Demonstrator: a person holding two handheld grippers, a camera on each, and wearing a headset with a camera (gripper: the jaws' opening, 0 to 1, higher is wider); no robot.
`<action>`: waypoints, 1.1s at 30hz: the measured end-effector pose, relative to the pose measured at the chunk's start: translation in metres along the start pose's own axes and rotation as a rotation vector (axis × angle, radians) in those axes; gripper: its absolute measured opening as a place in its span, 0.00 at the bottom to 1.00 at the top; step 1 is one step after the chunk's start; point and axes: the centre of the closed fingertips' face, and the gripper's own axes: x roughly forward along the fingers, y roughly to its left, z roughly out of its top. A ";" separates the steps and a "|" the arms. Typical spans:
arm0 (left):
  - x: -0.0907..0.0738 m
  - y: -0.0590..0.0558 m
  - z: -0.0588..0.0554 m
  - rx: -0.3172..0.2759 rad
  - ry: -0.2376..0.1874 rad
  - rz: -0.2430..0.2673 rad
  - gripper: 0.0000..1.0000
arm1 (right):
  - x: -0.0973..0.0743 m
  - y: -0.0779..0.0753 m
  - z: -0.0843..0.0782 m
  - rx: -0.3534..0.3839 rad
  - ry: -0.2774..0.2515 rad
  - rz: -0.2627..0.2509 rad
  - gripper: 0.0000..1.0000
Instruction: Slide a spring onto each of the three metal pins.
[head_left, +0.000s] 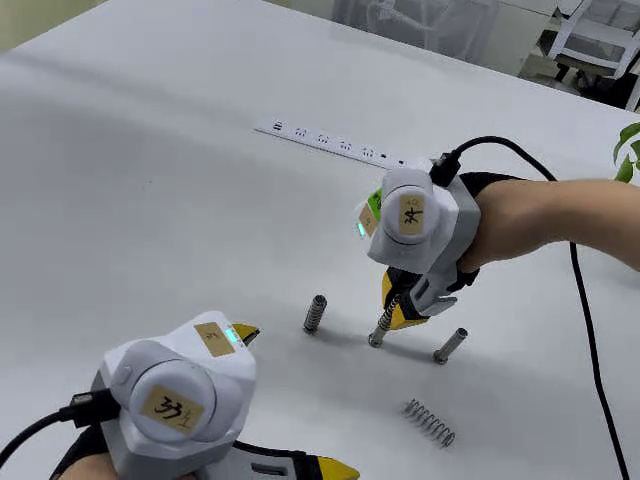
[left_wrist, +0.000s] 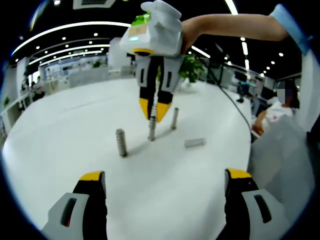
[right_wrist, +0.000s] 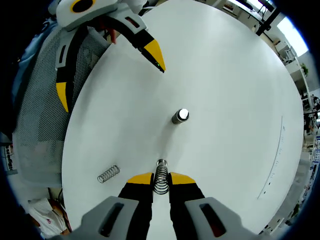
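While my right gripper (right_wrist: 161, 176) pinches a coiled wire spring (right_wrist: 160, 181) over the middle pin (left_wrist: 151, 131), my left gripper (left_wrist: 165, 175) hangs near me, jaws spread wide on nothing.

The pinched spring's long axis stands nearly upright, leaning a little, with its lower end at the pin's top between my yellow-tipped jaws. Three short grey metal pins stand in a row on the smooth white table (head_left: 150, 200). The left pin (head_left: 315, 314) already wears a spring down its shaft, and the right pin (head_left: 450, 345) is bare. A loose spring (head_left: 429, 421) lies flat on its side on the near side of the right pin, well apart from my jaws.
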 end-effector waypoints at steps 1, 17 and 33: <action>0.000 -0.001 0.000 -0.001 0.000 -0.002 1.00 | 0.001 0.000 0.000 0.000 0.001 0.001 0.13; 0.000 -0.003 -0.002 0.006 0.010 -0.015 1.00 | 0.019 -0.002 0.002 -0.004 0.016 -0.004 0.13; 0.000 -0.001 0.000 0.004 0.007 -0.016 1.00 | 0.019 -0.008 -0.001 -0.004 0.012 -0.023 0.24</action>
